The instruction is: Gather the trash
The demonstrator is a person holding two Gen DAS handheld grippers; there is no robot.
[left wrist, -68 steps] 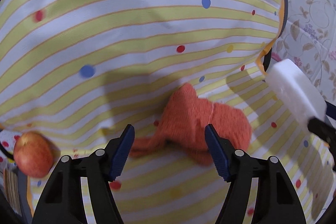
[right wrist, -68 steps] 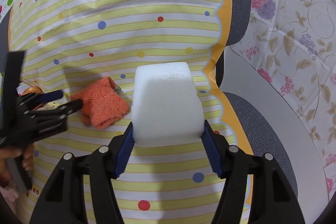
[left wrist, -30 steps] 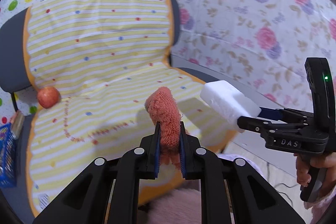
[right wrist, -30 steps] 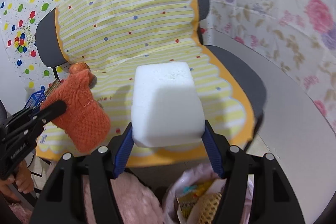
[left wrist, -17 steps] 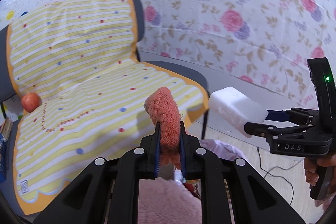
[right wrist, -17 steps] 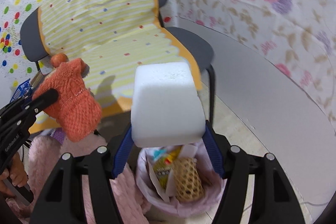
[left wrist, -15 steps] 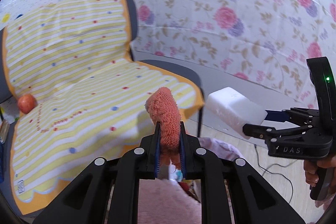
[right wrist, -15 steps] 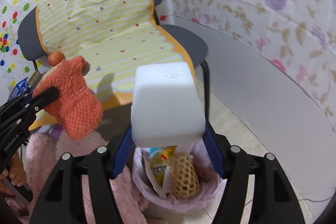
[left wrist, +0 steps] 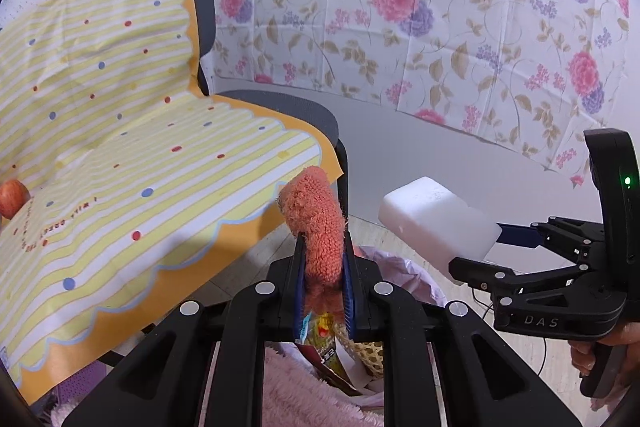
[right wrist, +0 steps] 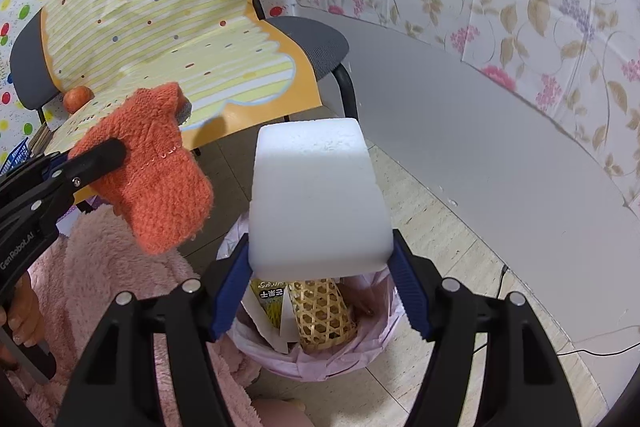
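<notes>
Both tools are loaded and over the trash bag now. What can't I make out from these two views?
- Trash bag contents: right view, foam block covers most of them; left view, the left tool and orange sock do.
- Wrapper print: too small.
- Apple: cut by the left view's edge.

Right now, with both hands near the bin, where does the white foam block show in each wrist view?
Left wrist view: the white foam block is right of centre, held in the right gripper that reaches in from the right edge.
Right wrist view: the block fills the centre, between that gripper's own blue fingers, above the bin.
Shared landmark: the lined trash bin holding a woven yellow tube, which shows low in both views.
</notes>
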